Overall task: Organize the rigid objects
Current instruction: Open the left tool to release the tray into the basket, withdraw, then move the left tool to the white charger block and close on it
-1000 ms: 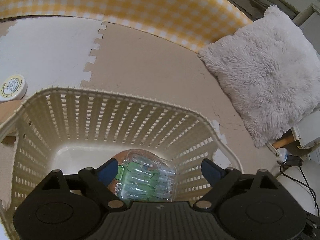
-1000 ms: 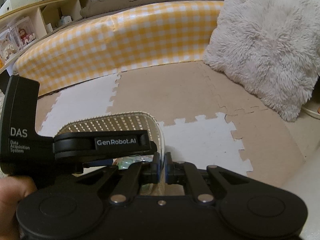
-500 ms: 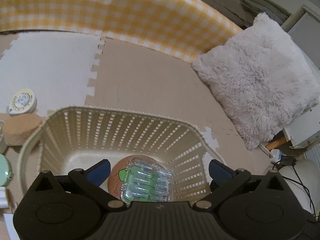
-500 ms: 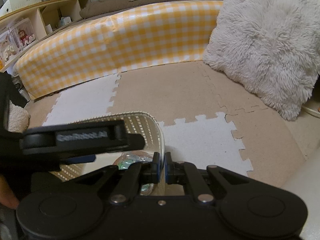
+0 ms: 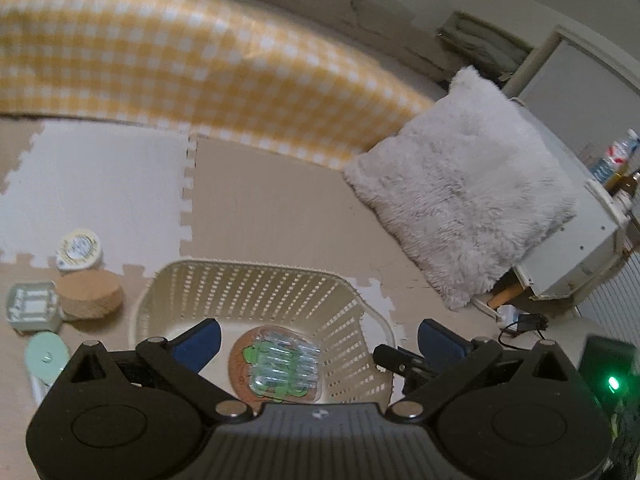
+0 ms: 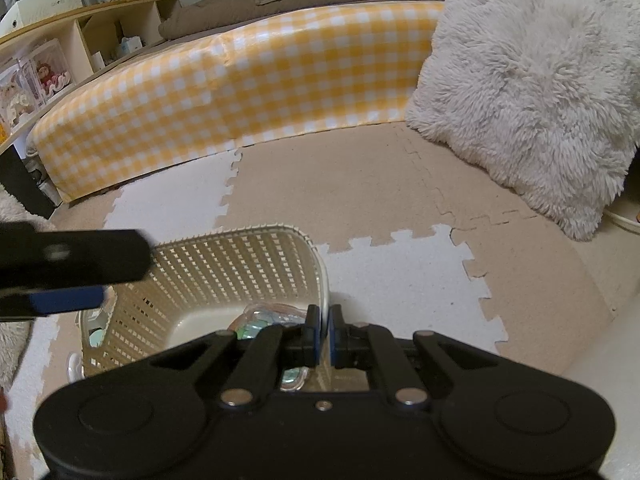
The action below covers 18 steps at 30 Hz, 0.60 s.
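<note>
A cream lattice basket (image 5: pixel 256 292) stands on the foam floor mat. Inside it a clear plastic case with green contents (image 5: pixel 284 368) lies on a round cork coaster (image 5: pixel 240 360). My left gripper (image 5: pixel 320 340) hovers above the basket's near side, open wide, with nothing between its blue pads. In the right wrist view one of its fingers (image 6: pixel 80 256) shows as a blurred black bar over the basket (image 6: pixel 224 272). My right gripper (image 6: pixel 323 330) is shut on the basket's rim at the near right corner.
Left of the basket lie a round tin with a yellow label (image 5: pixel 78 248), a thick cork disc (image 5: pixel 90 300), a pale green square tray (image 5: pixel 32 312) and a mint-green item (image 5: pixel 46 354). A fluffy white cushion (image 5: pixel 464 208) and a yellow checked mattress edge (image 5: pixel 180 72) bound the mat.
My left gripper has risen and drawn back from the basket, its jaws spreading wider; the clear case stays on the coaster inside. The right gripper has not moved.
</note>
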Tool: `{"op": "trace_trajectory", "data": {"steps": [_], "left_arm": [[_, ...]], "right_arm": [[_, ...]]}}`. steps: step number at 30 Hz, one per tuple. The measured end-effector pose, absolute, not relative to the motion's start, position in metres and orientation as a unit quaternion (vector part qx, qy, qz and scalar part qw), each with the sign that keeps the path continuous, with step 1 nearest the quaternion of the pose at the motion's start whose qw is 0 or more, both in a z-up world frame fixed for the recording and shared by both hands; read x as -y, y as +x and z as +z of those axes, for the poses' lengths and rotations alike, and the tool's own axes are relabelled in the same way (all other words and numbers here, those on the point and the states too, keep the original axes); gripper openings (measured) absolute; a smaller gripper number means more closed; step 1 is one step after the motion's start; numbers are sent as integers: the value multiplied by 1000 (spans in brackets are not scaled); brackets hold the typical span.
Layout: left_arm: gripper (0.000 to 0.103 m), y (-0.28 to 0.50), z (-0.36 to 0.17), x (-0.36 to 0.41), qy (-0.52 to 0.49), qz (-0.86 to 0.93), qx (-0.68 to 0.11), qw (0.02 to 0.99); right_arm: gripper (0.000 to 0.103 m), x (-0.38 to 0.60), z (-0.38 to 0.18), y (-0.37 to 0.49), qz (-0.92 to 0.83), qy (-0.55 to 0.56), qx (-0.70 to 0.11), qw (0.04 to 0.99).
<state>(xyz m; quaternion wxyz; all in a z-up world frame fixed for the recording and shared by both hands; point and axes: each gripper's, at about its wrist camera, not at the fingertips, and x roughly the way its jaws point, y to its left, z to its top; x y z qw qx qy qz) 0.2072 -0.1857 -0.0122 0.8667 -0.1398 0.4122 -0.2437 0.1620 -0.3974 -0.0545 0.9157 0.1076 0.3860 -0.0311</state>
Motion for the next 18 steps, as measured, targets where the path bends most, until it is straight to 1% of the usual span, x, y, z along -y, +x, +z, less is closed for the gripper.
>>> {"op": "trace_trajectory", "data": {"steps": [7, 12, 18], "left_arm": [[103, 176, 3, 153, -98, -255, -360, 892], [103, 155, 7, 125, -72, -220, -319, 919], [103, 137, -5, 93, -42, -178, -305, 935]], "right_arm": [[5, 396, -54, 162, -34, 100, -388, 915], [5, 399, -55, 162, -33, 111, -392, 913], [5, 396, -55, 163, -34, 105, -392, 913]]}}
